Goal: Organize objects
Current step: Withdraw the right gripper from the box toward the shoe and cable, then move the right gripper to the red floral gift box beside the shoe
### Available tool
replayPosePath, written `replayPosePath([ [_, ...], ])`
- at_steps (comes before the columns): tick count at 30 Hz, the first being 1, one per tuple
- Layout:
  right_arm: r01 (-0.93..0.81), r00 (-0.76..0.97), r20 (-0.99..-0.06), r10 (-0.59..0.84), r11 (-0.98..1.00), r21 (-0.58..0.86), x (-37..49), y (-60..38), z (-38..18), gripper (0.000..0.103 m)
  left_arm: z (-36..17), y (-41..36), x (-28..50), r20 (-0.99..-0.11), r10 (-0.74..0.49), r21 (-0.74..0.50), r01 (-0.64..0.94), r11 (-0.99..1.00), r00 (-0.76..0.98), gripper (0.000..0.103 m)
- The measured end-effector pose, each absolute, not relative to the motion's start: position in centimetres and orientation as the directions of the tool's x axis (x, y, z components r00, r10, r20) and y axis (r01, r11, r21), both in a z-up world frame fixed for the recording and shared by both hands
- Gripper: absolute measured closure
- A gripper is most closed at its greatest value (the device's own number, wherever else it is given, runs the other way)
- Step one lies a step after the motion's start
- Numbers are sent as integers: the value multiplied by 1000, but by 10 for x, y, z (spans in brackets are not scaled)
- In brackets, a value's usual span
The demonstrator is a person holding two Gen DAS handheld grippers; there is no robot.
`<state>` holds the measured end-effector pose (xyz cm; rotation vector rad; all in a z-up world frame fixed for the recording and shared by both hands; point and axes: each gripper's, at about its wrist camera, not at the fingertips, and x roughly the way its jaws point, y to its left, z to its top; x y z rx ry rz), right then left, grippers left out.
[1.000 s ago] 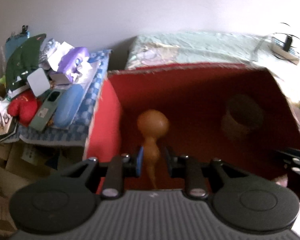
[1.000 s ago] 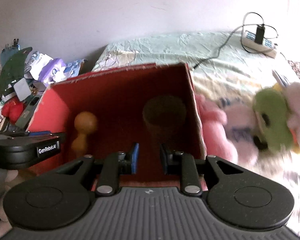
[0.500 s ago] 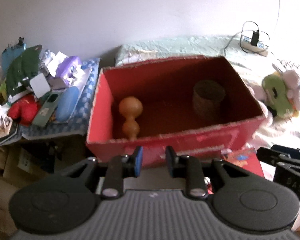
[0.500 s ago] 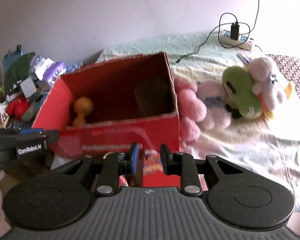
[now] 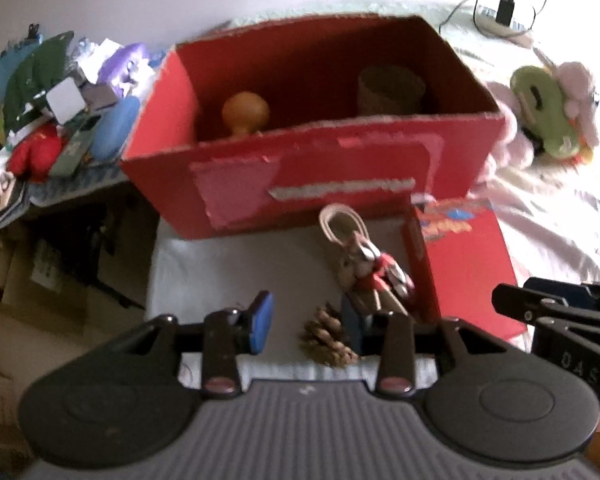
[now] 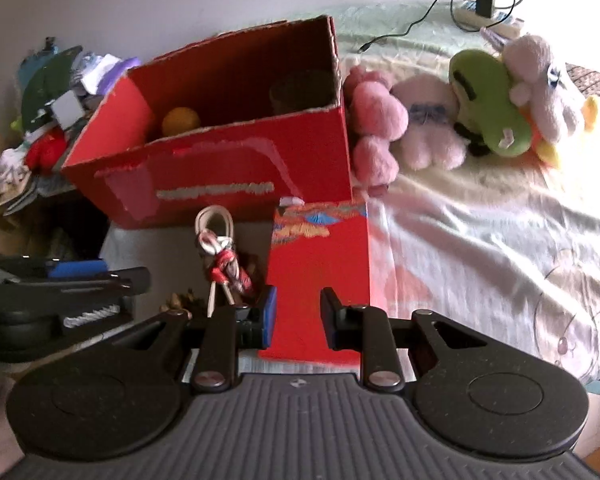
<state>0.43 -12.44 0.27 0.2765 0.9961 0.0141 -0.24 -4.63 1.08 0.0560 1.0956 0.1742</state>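
A big red cardboard box [image 5: 316, 168] [image 6: 220, 176] stands open on the bed. Inside are an orange gourd [image 5: 246, 112] [image 6: 181, 120] at the left and a brown cup [image 5: 391, 89] [image 6: 302, 92] at the right. In front of it lie a red-and-white figure with a white cord loop [image 5: 364, 264] [image 6: 220, 256], a pine cone [image 5: 326, 338] and a flat red box [image 5: 466, 264] [image 6: 320, 276]. My left gripper [image 5: 310, 326] is open and empty, above the pine cone. My right gripper [image 6: 298, 320] is open and empty over the flat red box.
Plush toys lie right of the big box: a pink one [image 6: 376, 136], a green one [image 6: 488, 108] [image 5: 544, 112]. A cluttered pile [image 5: 56, 92] sits at the left. A power strip with cable [image 6: 484, 12] lies at the back. Cardboard boxes [image 5: 4, 280] stand at lower left.
Both grippers have pulled back out of the big red box and lower, and both have opened wider. The gourd stays inside the box. The figure, pine cone and flat red box came into view.
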Motion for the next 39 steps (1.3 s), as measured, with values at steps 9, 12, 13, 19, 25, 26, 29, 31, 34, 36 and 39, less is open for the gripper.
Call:
replayPosePath([
  [9,70,492,-848,195,963,262,-1,-136,-11,78,-8,-70,-17,-911,158,117,-131,985,380,62],
  [12,60,479,-854,205,962,265,-1,-136,-16,78,-15,-71,-21,-923,152,111,-133,985,355,62],
  [13,56,475,-856,203,964,259,0,-135,-17,78,-18,-71,-22,-928,145,106,-131,986,344,62],
  [19,42,457,-867,198,969,243,2,-133,-22,78,-28,-68,-21,-946,110,73,-131,989,305,62],
  [25,52,447,-874,192,969,240,7,-135,-20,78,-32,-66,-18,-961,45,16,-110,994,273,60],
  [26,55,448,-875,185,971,234,8,-135,-19,78,-33,-67,-17,-961,50,22,-103,994,273,60],
  [29,73,450,-875,176,970,233,11,-139,-18,78,-34,-67,-15,-961,46,23,-87,996,272,60],
  [31,87,447,-877,179,966,242,13,-141,-19,78,-35,-65,-14,-961,38,17,-77,997,273,60],
  [34,110,436,-883,177,963,247,17,-143,-21,78,-38,-61,-12,-964,23,8,-57,998,266,62],
  [36,121,441,-880,178,960,254,19,-146,-22,78,-38,-58,-12,-964,-6,-16,-37,999,266,64],
  [39,149,443,-879,177,952,267,23,-150,-23,76,-36,-46,-15,-959,-58,-70,-31,997,279,64],
])
